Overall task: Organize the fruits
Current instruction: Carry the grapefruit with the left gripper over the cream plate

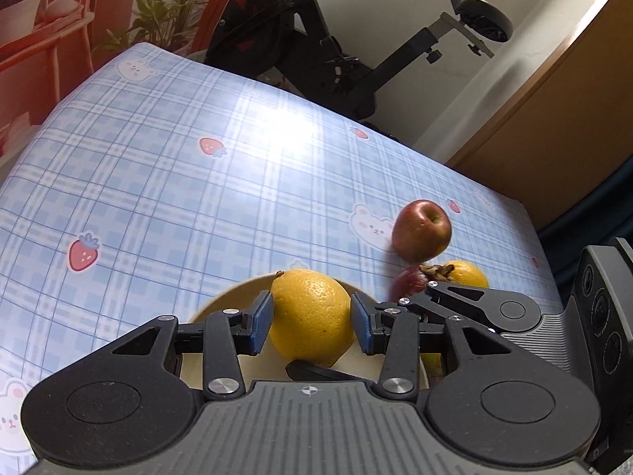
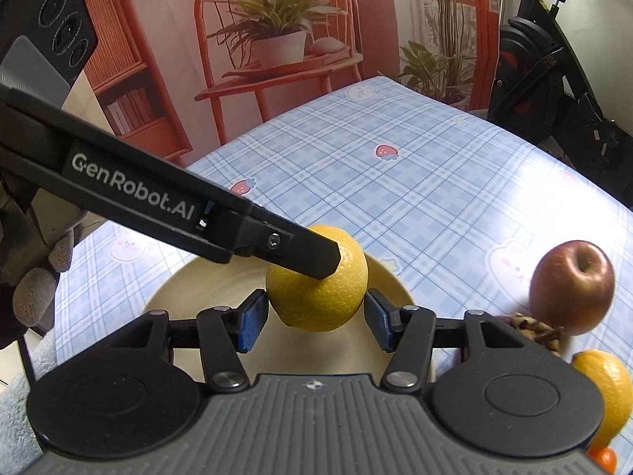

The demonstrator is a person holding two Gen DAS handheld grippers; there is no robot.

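Observation:
One yellow lemon (image 1: 312,316) (image 2: 316,297) hangs just above a cream plate (image 1: 241,287) (image 2: 190,289) on the blue checked tablecloth. My left gripper (image 1: 312,324) is shut on the lemon's sides. My right gripper (image 2: 316,316) is shut on the same lemon across its other width. The right gripper's finger (image 1: 455,297) comes in from the right in the left wrist view. The left gripper's finger (image 2: 296,249) lies across the lemon's upper face in the right wrist view.
A red apple (image 1: 421,229) (image 2: 569,285), a dark purple fruit with a dry brown calyx (image 1: 407,285) (image 2: 534,328) and a second yellow fruit (image 1: 469,273) (image 2: 605,388) lie on the table right of the plate. An exercise bike (image 1: 316,51) stands beyond the far edge. A gloved hand (image 2: 35,289) shows at left.

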